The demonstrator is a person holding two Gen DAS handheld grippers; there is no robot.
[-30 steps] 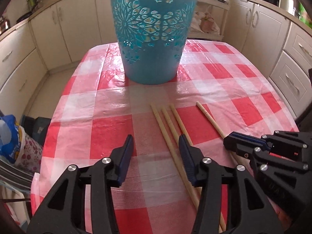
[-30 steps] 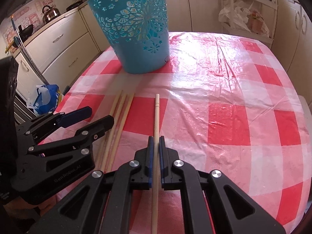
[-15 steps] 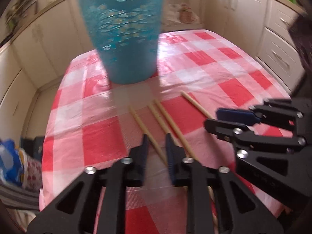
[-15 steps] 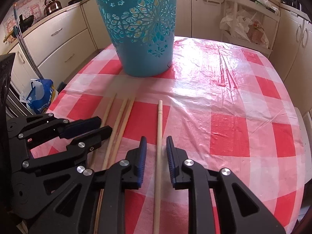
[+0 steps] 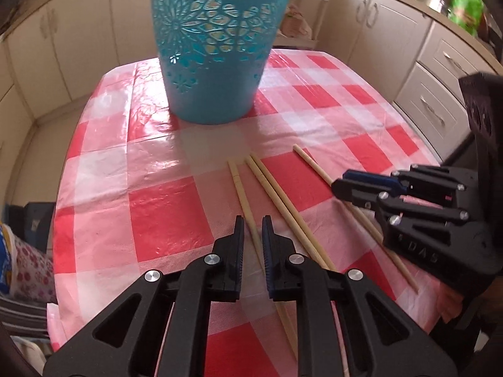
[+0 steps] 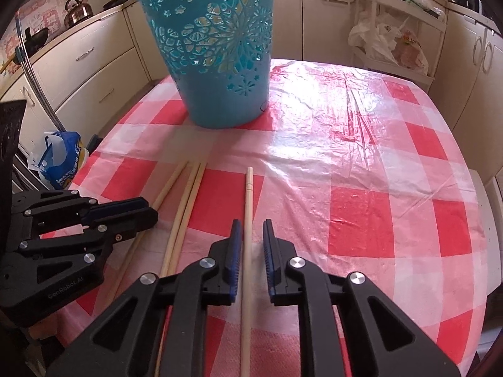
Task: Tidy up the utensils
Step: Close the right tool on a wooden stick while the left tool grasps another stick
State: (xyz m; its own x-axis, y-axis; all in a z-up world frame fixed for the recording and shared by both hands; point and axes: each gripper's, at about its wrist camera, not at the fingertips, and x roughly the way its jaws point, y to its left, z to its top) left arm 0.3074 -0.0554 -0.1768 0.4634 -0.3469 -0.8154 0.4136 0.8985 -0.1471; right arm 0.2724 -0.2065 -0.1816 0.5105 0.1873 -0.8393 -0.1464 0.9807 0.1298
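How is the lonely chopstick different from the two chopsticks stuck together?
The single chopstick lies apart, between the right gripper jaws; the paired chopsticks lie touching side by side, outside both grippers. The single one shows a grooved end. All are pale wood, flat on the tablecloth.

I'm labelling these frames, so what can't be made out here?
- Inside of the blue basket: its rim is cut off by the top edge in the left wrist view, and its wall hides it in the right.
- Near ends of the chopsticks: hidden under the left gripper and right gripper.
- Whether either gripper touches its chopstick.
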